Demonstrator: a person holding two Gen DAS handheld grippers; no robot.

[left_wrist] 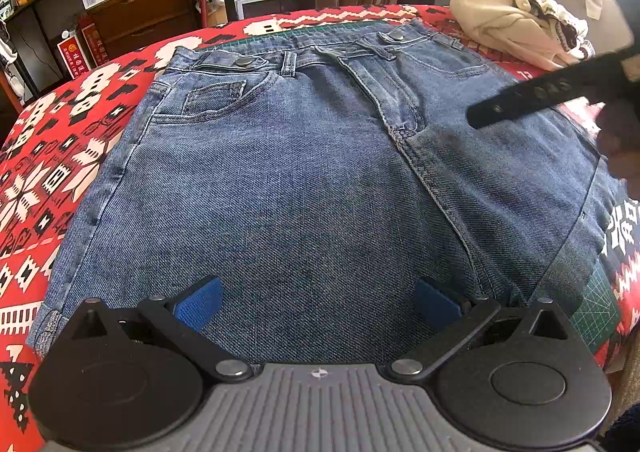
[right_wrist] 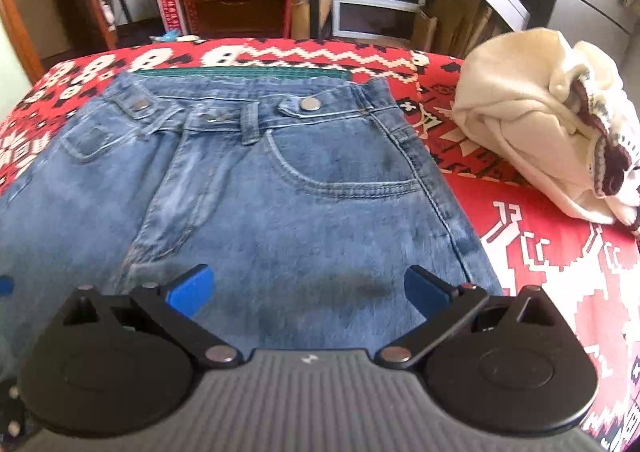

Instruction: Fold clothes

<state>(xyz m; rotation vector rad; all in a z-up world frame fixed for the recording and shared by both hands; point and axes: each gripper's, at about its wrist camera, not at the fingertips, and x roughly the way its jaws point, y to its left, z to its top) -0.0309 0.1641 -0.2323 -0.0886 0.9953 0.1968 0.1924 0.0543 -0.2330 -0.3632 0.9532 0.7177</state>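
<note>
Blue jeans (left_wrist: 304,172) lie spread flat, front side up, on the table's red patterned cloth (left_wrist: 60,172), waistband at the far edge over a green cutting mat (right_wrist: 240,73). The left gripper (left_wrist: 318,302) hovers over the near part of the jeans, its blue-padded fingers (left_wrist: 204,302) spread wide and holding nothing. The right gripper (right_wrist: 306,292) — also wide open, empty — hangs above the jeans below the front pocket. Beside the jeans' waistband lies a crumpled cream garment (right_wrist: 536,120).
</note>
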